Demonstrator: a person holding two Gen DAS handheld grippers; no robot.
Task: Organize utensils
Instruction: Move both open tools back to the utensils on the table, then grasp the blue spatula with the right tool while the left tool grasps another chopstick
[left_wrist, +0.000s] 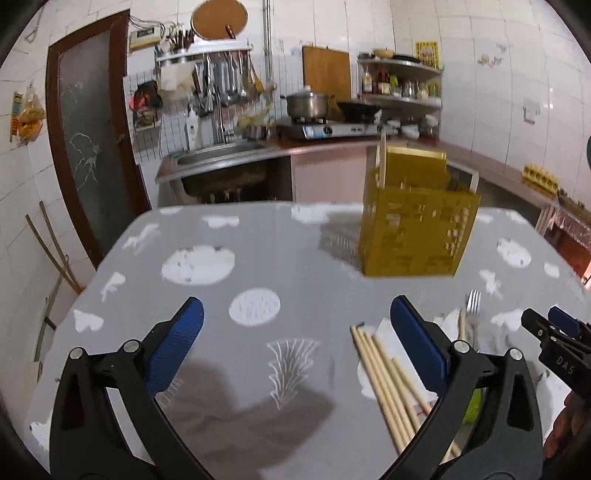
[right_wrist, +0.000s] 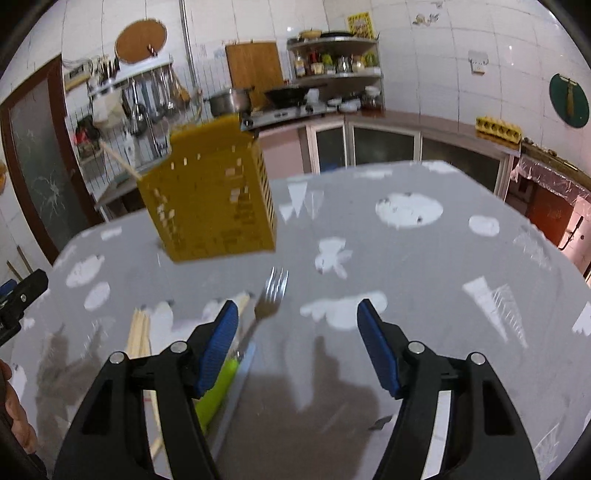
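A yellow perforated utensil holder (left_wrist: 419, 229) (right_wrist: 212, 195) stands on the grey patterned table (left_wrist: 258, 258), with one chopstick (left_wrist: 380, 162) sticking up out of it. A bundle of wooden chopsticks (left_wrist: 388, 380) (right_wrist: 138, 334) lies on the table by the right finger of my left gripper (left_wrist: 295, 314), which is open and empty. A fork (right_wrist: 267, 302) (left_wrist: 472, 306) with a green handle (right_wrist: 218, 391) lies beside the left finger of my right gripper (right_wrist: 297, 314), which is open with nothing between its pads. The right gripper also shows at the left wrist view's right edge (left_wrist: 554, 325).
Behind the table are a sink (left_wrist: 221, 155), a stove with a pot (left_wrist: 308, 103), a rack of hanging utensils (left_wrist: 221, 81) and corner shelves (left_wrist: 402, 85). A countertop (right_wrist: 424, 122) runs along the right wall. A hand (right_wrist: 18, 417) holds the left gripper.
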